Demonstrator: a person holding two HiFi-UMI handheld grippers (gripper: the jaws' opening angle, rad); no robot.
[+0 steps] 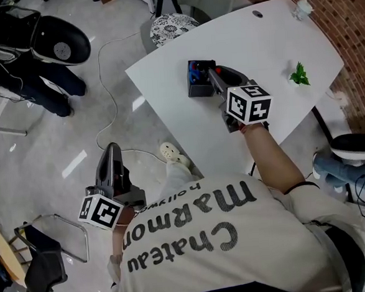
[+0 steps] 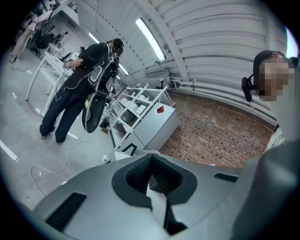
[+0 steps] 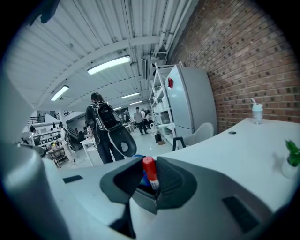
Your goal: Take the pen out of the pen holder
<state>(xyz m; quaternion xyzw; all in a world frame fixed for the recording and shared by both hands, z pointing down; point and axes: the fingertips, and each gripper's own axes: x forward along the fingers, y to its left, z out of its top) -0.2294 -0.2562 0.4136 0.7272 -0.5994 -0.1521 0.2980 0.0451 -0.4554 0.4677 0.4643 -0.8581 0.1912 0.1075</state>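
Note:
A dark pen holder [image 1: 196, 80] with red and blue pens stands on the white table [image 1: 268, 36], near its left edge. My right gripper [image 1: 210, 73] reaches over the holder's top. In the right gripper view its jaws [image 3: 148, 165] stand to either side of a red-capped pen [image 3: 149, 171], which fills the gap between the pads; a blue pen [image 3: 142, 180] shows just beside it. My left gripper [image 1: 111, 148] hangs off the table at the lower left, over the floor. Its jaws [image 2: 151, 157] are closed together with nothing between them.
A small green plant [image 1: 299, 75] and a clear bottle [image 1: 302, 6] stand on the table's right side. A patterned chair [image 1: 170, 26] is at the far edge. Another person [image 1: 39, 55] stands on the floor at left, near a cable [image 1: 106, 85].

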